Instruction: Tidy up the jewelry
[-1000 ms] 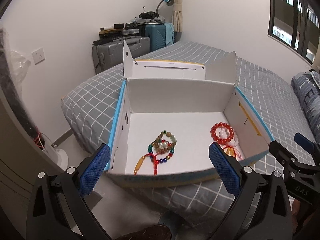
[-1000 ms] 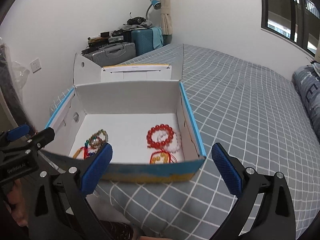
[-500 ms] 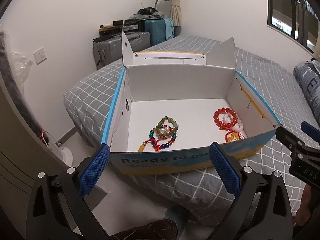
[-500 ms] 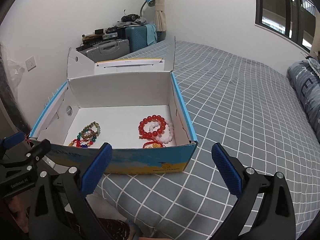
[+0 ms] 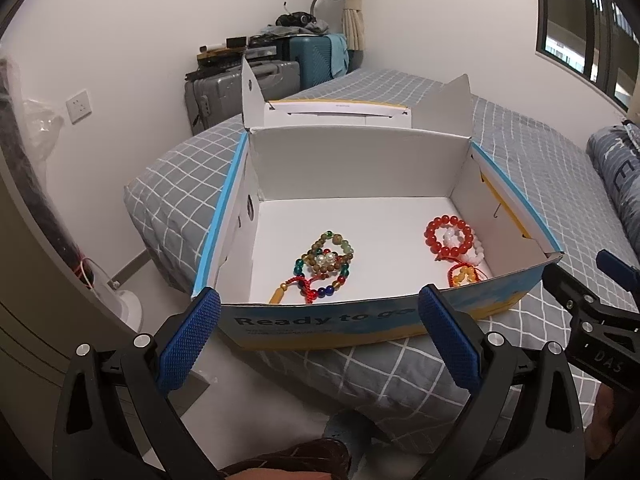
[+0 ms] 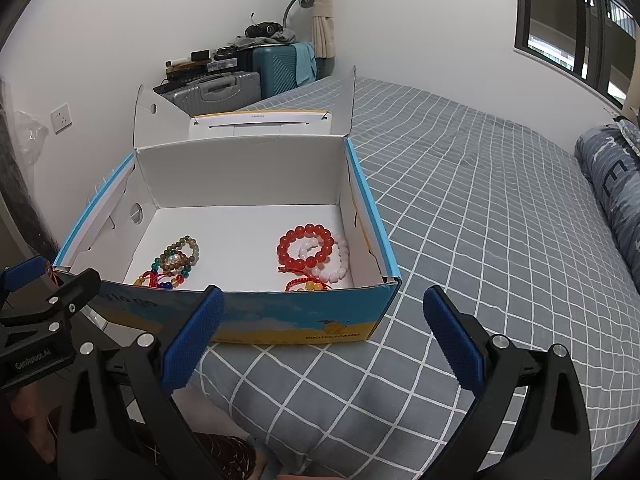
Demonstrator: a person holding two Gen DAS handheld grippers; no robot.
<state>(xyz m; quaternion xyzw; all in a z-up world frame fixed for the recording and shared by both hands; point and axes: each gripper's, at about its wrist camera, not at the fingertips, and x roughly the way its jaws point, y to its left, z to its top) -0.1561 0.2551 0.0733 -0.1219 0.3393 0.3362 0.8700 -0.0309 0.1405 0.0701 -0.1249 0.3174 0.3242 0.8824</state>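
left tool [image 5: 320,332] and right tool [image 6: 324,332]: black frames, silver screws, blue knurled pads.

So the open shoebox [image 5: 360,320] sits on the bed [image 6: 480,208] near its foot corner. Inside, one tangle of bead bracelets [image 5: 326,258] lies left-front on the box floor, another bracelet pile [image 5: 454,240] sits right, against the side wall. Suitcases [image 6: 224,90] stand behind the bed by the wall.
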